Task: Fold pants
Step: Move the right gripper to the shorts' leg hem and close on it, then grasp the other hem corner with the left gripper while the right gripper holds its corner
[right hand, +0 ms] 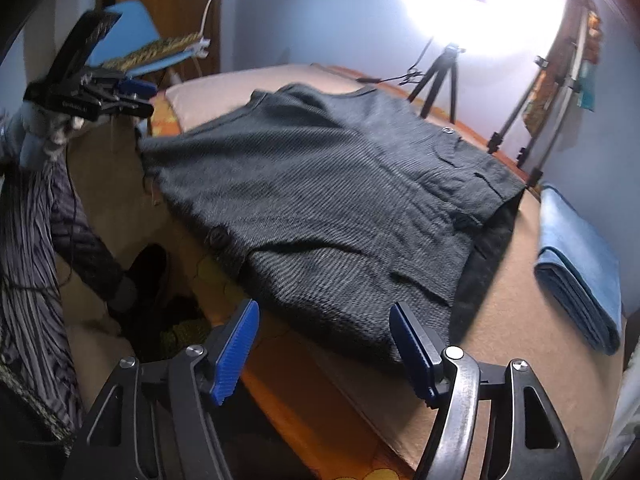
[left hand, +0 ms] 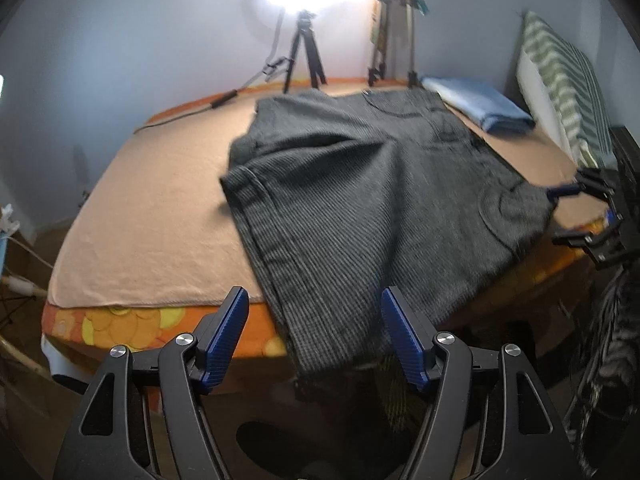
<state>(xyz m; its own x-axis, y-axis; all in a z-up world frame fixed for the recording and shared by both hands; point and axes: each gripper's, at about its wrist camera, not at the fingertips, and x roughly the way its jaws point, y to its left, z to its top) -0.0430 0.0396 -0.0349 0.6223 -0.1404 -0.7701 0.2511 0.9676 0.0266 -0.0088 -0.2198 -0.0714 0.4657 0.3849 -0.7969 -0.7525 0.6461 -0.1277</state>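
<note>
Dark grey ribbed pants (left hand: pixel 360 200) lie folded over on the tan bed cover (left hand: pixel 160 208), one end hanging past the bed's near edge. They also show in the right wrist view (right hand: pixel 320 208), with buttons and pockets facing up. My left gripper (left hand: pixel 314 332) is open and empty, just in front of the overhanging end. My right gripper (right hand: pixel 324 352) is open and empty, close to the near corner of the pants. The right gripper also shows in the left wrist view (left hand: pixel 580 216) beside the pants' right edge. The left gripper shows in the right wrist view (right hand: pixel 132 96) at the pants' far left corner.
A folded blue cloth (right hand: pixel 580 264) lies on the bed to the right of the pants. Tripods (left hand: pixel 304 56) and a bright lamp stand at the far side. A striped pillow (left hand: pixel 568 92) leans at the right. An orange floral mattress edge (left hand: pixel 120 328) runs along the front.
</note>
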